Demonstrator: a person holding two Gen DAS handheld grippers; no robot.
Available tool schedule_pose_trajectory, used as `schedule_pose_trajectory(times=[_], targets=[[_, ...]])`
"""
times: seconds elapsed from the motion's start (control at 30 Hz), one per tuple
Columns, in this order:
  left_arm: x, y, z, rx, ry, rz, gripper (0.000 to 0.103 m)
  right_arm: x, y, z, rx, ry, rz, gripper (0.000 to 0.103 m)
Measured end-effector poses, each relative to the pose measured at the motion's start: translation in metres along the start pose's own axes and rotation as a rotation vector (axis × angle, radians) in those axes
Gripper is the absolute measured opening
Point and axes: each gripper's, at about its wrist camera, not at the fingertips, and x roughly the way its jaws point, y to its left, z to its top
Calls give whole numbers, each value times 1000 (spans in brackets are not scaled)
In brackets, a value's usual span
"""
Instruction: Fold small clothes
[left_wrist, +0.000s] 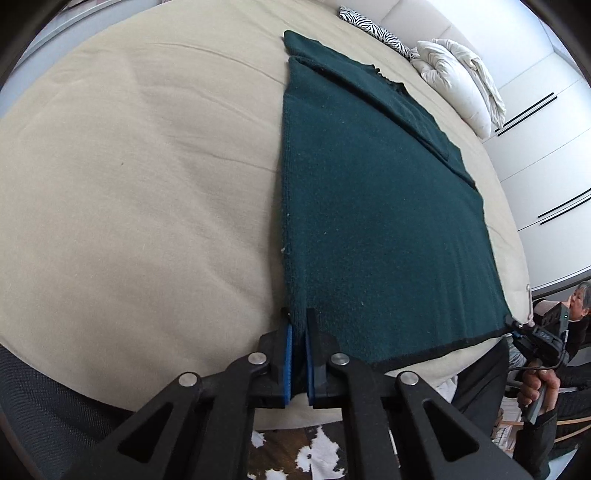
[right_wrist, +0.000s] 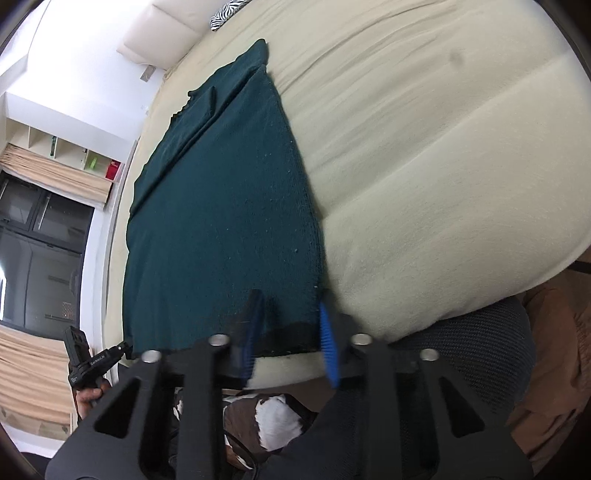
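Observation:
A dark green knitted garment (left_wrist: 369, 221) lies flat on the beige bed (left_wrist: 129, 184), with one sleeve folded across its far part. My left gripper (left_wrist: 298, 332) is shut on the garment's near left corner, the hem pinched between its blue pads. In the right wrist view the same garment (right_wrist: 221, 203) stretches away from me. There my right gripper (right_wrist: 288, 328) straddles the near right corner: its jaws stand apart and blurred, with the dark hem between them. Each gripper also shows small in the other's view, the right gripper (left_wrist: 515, 325) and the left gripper (right_wrist: 123, 348) at opposite hem corners.
A white pillow (left_wrist: 458, 85) and a zebra cushion (left_wrist: 373, 29) lie at the bed's far end. White wardrobe doors (left_wrist: 546, 122) stand beyond. A cowhide rug (left_wrist: 314, 454) covers the floor below the bed's near edge. A dark mesh chair (right_wrist: 461, 354) sits at the bed's near side.

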Motion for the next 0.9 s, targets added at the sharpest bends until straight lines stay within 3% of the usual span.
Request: schedule_pose_trajectory(times=[0.07, 0.23, 0.43, 0.63, 0.9], targets=[[-5, -2, 1, -11, -4, -34, 6, -1, 0, -1, -3, 0, -3, 6], [-28, -5, 13, -47, -39, -157, 6, -6, 21, -2, -72, -2, 21, 6], [-54, -4, 48, -138, -131, -346, 6, -19, 52, 24, -76, -66, 187, 6], [-60, -9, 107, -208, -210, -471, 6, -16, 82, 81, -74, -155, 298, 6], [-36, -12, 216, -272, -263, -498, 6, 16, 112, 189, -25, -265, 309, 6]])
